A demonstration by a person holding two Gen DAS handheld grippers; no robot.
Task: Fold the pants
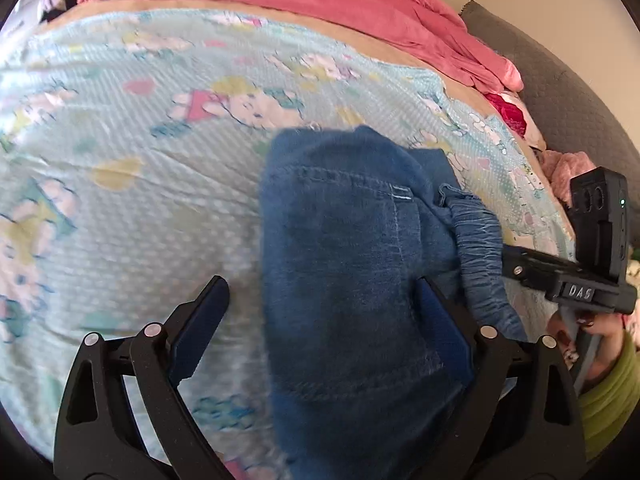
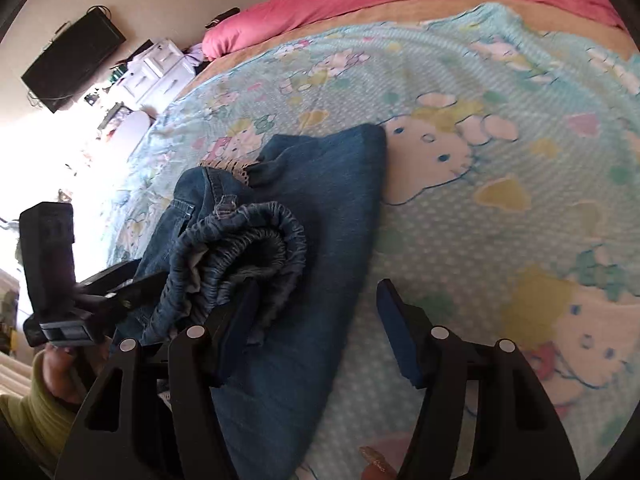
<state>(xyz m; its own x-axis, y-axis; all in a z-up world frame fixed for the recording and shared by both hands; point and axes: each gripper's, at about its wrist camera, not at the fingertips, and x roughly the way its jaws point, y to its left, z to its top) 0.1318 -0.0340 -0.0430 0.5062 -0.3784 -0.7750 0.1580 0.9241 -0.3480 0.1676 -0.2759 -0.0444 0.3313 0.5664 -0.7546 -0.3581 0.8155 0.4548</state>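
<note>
Hovering over the bed, I have both grippers spread apart above the pants (image 1: 352,264), a pair of blue jeans lying folded into a compact stack on the pale blue cartoon-print sheet (image 1: 132,184). My left gripper (image 1: 324,304) has its jaws wide, and the denim runs up between them, but neither pad presses the cloth, so I am holding nothing there. My right gripper (image 2: 316,304) is also parted; its left pad sits just beside the bunched elastic waistband (image 2: 248,240), which curls up on top of the stack, and its right pad hangs over bare sheet. Nothing is gripped on that side either.

The jeans lie as they do, I judge, because the legs are doubled over the seat, leaving the waistband rolled at the near end instead of flat. With both sets of jaws free of the cloth, the fold looks close to finished; that raised waistband seems the one part needing a press or a tuck. Behind the jeans the pink duvet (image 1: 280,4) is heaped well apart, out of the working space.
</note>
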